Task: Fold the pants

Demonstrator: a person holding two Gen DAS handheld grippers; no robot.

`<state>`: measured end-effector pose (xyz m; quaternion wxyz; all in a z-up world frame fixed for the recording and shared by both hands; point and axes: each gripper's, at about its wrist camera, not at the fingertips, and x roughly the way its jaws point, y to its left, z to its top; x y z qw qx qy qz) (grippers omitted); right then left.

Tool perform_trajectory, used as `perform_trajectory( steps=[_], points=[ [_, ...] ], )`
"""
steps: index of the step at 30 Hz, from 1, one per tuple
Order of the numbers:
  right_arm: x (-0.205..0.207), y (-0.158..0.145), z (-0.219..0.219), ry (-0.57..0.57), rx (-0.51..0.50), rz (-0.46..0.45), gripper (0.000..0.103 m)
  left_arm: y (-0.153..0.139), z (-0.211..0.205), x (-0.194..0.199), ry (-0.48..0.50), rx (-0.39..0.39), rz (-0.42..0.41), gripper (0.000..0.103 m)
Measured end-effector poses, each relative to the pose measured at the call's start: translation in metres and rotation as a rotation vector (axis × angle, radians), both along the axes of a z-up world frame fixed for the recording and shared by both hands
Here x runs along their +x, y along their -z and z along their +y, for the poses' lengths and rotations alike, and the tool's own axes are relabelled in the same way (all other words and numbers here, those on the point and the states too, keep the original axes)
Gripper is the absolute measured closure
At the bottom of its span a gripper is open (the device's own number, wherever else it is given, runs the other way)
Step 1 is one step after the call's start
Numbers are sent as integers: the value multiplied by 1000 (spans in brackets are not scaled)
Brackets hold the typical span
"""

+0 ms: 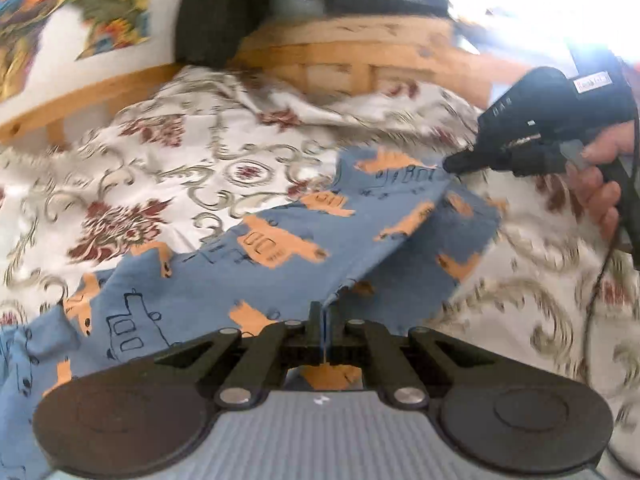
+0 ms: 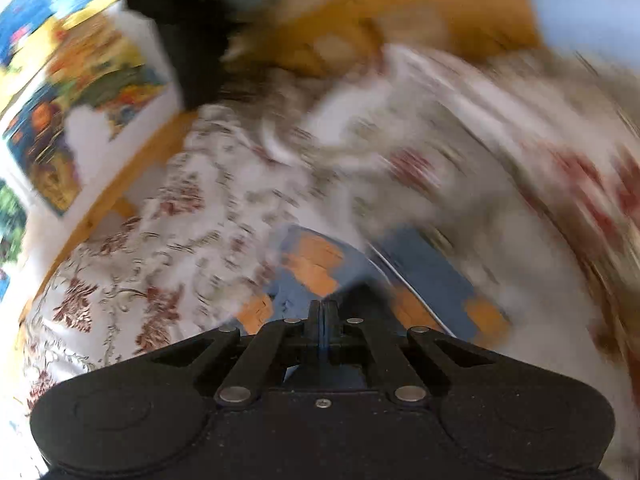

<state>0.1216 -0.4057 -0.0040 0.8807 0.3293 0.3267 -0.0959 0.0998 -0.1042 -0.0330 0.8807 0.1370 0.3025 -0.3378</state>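
The blue pants (image 1: pixel 280 248) with orange trucks lie on the bed (image 1: pixel 168 168), toward the 6 o'clock side of the flowered cover, partly spread and partly lifted. The left tongs (image 1: pixel 323 320) are closed tight on an edge of the cloth, which stands up thin between them. The right tongs (image 2: pixel 323 316) are also pressed together, with blue cloth at their tips; in the left wrist view they pinch a far corner of the pants at about 2 o'clock, and a hand (image 1: pixel 600 176) holds their handle.

I judge that the step in hand is the carrying of one part over another, both ends being held up. The right wrist view is much blurred, so I cannot tell the exact fold line. The next move probably needs both ends lowered together, edges matched, before letting go.

The bed cover is soft and wrinkled, so the cloth may drag on it. A wooden bed frame (image 1: pixel 344 52) stands at 12 o'clock with dark clothing (image 1: pixel 224 8) on it, and a colourful picture (image 1: pixel 60 12) hangs at 10 o'clock.
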Motion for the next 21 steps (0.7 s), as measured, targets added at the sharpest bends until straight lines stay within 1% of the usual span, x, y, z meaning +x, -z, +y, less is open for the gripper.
perform_trajectory(
  steps=[3, 5, 7, 9, 11, 12, 16, 19, 21],
  points=[
    [-7, 16, 1, -16, 17, 3, 103, 5, -4, -6, 13, 38, -7, 103],
    [-5, 20, 6, -38, 32, -16, 103, 6, -4, -3, -1, 40, 3, 103],
    [-4, 22, 4, -48, 61, -50, 92, 6, -4, 0, -13, 42, 9, 103],
    [-2, 24, -1, -43, 111, -80, 72, 6, -1, -1, -19, 48, 11, 103],
    [-3, 26, -14, -28, 165, -97, 60, 6, 0, 0, -23, 54, 14, 103],
    [-3, 27, -19, -16, 189, -104, 57, 6, 1, 1, -27, 54, 18, 103],
    [3, 33, -35, 33, 251, -123, 55, 7, 5, 3, -36, 53, 33, 103],
    [14, 39, -39, 46, 310, -120, 61, 7, 5, 2, -38, 55, 36, 103],
    [19, 43, -40, 62, 336, -120, 82, 7, 5, 2, -39, 58, 34, 103]
  ],
)
